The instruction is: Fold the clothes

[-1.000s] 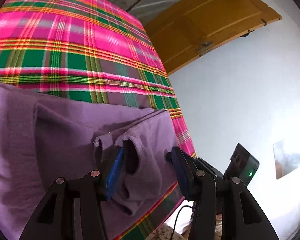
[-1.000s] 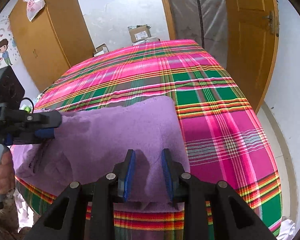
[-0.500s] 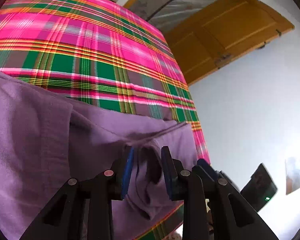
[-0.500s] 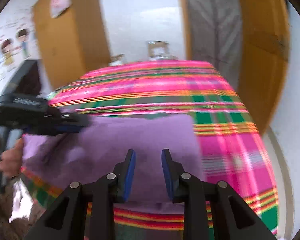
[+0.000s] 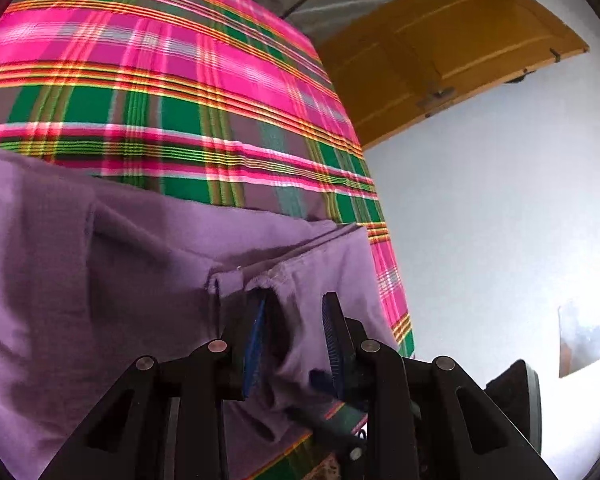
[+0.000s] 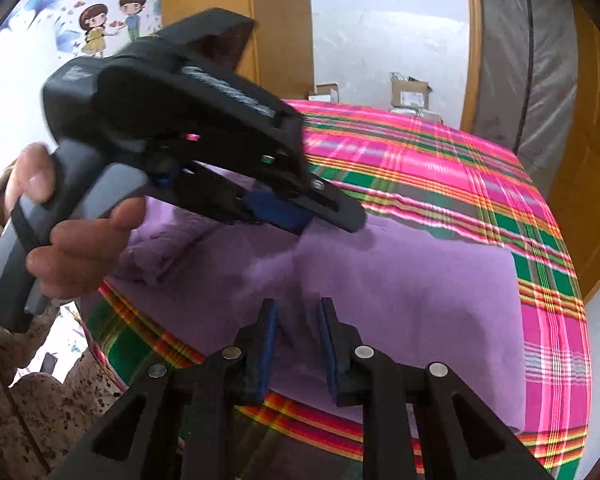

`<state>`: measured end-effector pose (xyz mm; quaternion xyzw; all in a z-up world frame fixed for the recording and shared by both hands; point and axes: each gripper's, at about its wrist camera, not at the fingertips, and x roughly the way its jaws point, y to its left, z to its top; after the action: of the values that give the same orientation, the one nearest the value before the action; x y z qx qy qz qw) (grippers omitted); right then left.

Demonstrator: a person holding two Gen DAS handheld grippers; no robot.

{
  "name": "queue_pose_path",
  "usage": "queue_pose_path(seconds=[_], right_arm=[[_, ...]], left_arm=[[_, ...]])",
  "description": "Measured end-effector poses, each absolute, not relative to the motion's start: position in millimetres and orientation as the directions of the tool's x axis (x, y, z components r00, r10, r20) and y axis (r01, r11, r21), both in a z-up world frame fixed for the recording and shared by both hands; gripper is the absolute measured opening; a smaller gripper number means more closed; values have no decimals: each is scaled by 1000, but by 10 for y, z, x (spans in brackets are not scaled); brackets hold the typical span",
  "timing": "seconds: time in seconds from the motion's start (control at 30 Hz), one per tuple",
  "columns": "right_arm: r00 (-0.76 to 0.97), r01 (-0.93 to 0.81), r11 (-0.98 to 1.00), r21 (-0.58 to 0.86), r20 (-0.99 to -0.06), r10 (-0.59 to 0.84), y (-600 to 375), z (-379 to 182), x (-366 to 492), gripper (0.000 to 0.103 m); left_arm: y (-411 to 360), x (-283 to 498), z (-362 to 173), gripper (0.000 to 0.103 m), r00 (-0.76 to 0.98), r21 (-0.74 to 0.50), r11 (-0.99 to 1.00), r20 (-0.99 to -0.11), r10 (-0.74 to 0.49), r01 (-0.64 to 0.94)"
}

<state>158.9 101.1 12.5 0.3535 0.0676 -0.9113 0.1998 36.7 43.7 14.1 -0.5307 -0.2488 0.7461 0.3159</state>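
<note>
While the purple garment lies widthwise along the bed's near edge, the left hand-held gripper pinches its bunched hem; the right hand-held gripper, just closing, straddles a raised fold, contact unclear.

The left gripper tips downward over the near edge of the purple garment, its jaws drawn in on a bunched fold of the cloth, the blue pads pressing it from both sides. Seen from the right wrist camera, the person's left hand wraps the grey handle, thumb on top and fingers curled beneath, the black body reaching toward the garment's far left corner. The right gripper also slopes down at the garment's near edge, just right of the left one. Its jaws have just been closing, with a low ridge of cloth between them.
</note>
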Motion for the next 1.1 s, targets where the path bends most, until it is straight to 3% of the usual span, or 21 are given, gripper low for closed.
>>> queue_pose_path(seconds=[0.17,0.23,0.3,0.4,0.5,0.63,0.77,0.97,1.1], right_arm=[[-733,386,-923,13,-604,-314,1032,250,1695,22],[-716,421,-907,1,-614,-333,984,248,1666,18],[-691,406,-914,12,-650,-316,966,171,1573,8],[-654,367,-930,27,-703,-279,961,39,1432,7],[-610,353,-927,125,-721,-329,1040,-5,1355,8],[-602,351,-928,124,-729,-325,1023,-20,1310,8],[-600,364,-927,95,-737,-311,973,-12,1291,11],[-579,379,-916,129,-739,-343,879,-37,1322,33],[-603,371,-926,69,-740,-297,775,-43,1355,33]], left_arm=[[430,322,163,28,-244,-706,-678,-634,734,-205],[448,314,157,28,-242,-703,-681,-638,731,-204],[450,301,150,28,-239,-709,-678,-636,734,-196],[453,301,152,28,-239,-712,-673,-631,738,-199],[462,294,133,28,-236,-712,-674,-633,737,-197],[464,291,124,28,-234,-709,-677,-637,735,-197],[461,290,120,28,-232,-707,-680,-640,733,-197],[459,291,115,28,-229,-703,-683,-644,730,-198],[463,295,117,28,-227,-702,-683,-644,730,-202]])
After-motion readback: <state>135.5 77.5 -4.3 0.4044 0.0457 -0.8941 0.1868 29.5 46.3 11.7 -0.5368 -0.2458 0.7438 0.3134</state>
